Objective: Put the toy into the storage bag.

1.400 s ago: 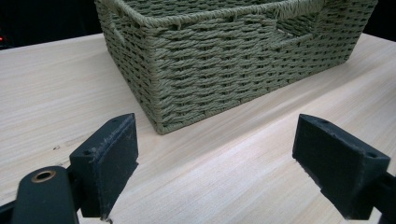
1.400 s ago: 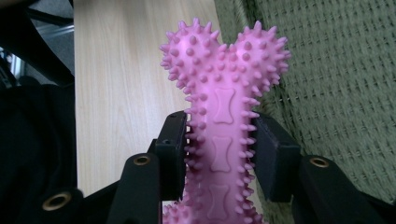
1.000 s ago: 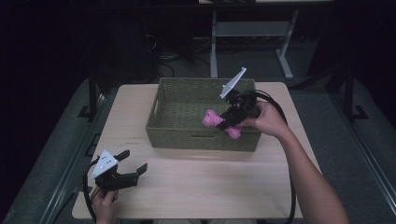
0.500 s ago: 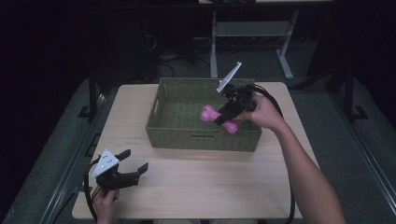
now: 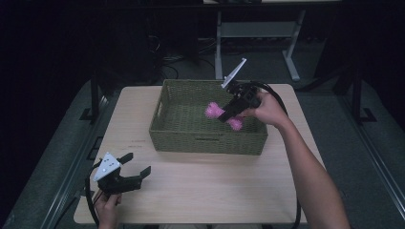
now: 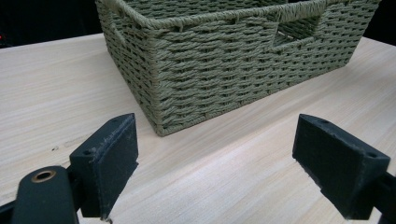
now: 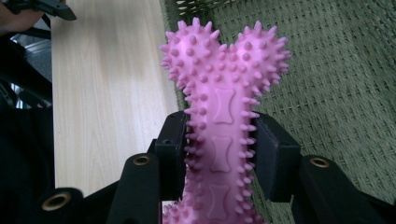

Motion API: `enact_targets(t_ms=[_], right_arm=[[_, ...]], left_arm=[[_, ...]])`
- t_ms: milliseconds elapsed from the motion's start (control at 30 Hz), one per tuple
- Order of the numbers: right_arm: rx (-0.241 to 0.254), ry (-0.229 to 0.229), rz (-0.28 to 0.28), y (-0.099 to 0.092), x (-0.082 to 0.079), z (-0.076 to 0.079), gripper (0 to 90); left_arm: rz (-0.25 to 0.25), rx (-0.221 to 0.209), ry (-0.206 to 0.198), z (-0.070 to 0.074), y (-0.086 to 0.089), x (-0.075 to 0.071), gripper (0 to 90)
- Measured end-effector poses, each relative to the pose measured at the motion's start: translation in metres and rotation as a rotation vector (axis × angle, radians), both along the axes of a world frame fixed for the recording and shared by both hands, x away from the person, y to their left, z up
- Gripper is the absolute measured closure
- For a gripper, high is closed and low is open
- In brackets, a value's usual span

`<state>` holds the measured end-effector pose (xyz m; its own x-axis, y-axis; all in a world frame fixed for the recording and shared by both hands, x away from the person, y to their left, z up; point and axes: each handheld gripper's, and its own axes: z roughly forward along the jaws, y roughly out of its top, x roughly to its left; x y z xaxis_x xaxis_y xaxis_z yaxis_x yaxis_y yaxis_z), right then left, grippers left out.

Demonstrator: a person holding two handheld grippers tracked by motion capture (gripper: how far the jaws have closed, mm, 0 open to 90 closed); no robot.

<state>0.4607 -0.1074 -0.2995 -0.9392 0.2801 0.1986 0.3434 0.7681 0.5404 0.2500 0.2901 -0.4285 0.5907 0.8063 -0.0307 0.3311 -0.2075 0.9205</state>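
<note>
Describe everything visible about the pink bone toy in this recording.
The pink bone toy looks like soft rubber, studded with small spikes, with raised bone shapes along its shaft and two knobs at each end. The right gripper clamps its shaft from both sides, holding it in the air over the woven basket. Nothing else touches it.

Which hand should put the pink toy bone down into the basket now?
Right. The right gripper is clamped on the pink toy bone, held over the woven basket. The left gripper sits open near the table's front corner, apart from the basket.
</note>
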Motion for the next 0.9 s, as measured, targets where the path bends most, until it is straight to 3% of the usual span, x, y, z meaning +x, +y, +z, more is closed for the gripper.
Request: enact_targets(t_ms=[900], right_arm=[[-0.013, 0.042, -0.049, 0.002, 0.026, -0.025, 57.4]], left_arm=[[0.0, -0.004, -0.005, 0.0, 0.001, 0.0, 13.8]])
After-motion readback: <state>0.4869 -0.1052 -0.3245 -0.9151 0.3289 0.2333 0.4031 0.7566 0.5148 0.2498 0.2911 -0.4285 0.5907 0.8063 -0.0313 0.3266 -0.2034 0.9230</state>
